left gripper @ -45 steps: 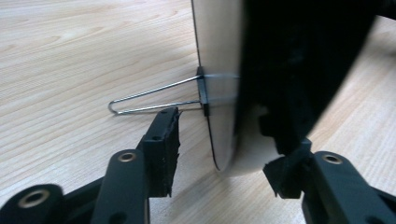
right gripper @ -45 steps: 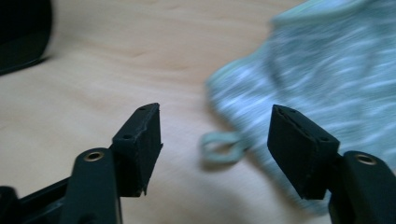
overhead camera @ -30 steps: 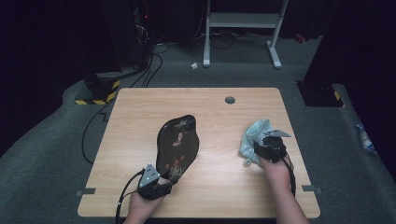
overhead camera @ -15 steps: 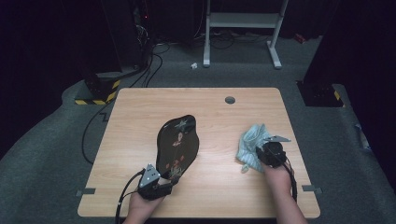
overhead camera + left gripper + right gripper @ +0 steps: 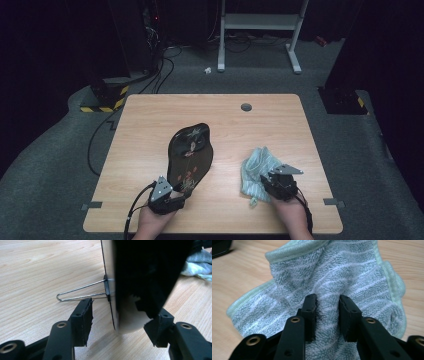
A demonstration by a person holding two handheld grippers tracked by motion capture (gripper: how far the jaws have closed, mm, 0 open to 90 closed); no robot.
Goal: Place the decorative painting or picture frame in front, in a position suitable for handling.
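Observation:
A glossy black paddle-shaped board [image 5: 190, 155] with small pictures on it lies mid-table, its narrow end toward me. My left gripper [image 5: 176, 192] sits at that near end. In the left gripper view its jaws [image 5: 122, 322] stand open on either side of the board's edge [image 5: 145, 277], with a gap at the left pad [image 5: 83, 320]. A black binder clip [image 5: 107, 287] with a wire handle is fixed on that edge. A pale green striped towel [image 5: 257, 167] lies crumpled at the right. My right gripper [image 5: 270, 184] is shut on a fold of the towel [image 5: 332, 272], bunched between its pads [image 5: 327, 307].
The wooden table [image 5: 150, 125] has a round cable hole [image 5: 246, 107] near its far edge. Beyond the table, cables [image 5: 160, 65] run across the grey floor and a white frame [image 5: 260, 22] stands there. The towel [image 5: 197, 262] also shows behind the board in the left gripper view.
My right gripper has drawn back toward the table's near edge and slightly left, and the towel has come along with it. The left gripper and the board have stayed put.

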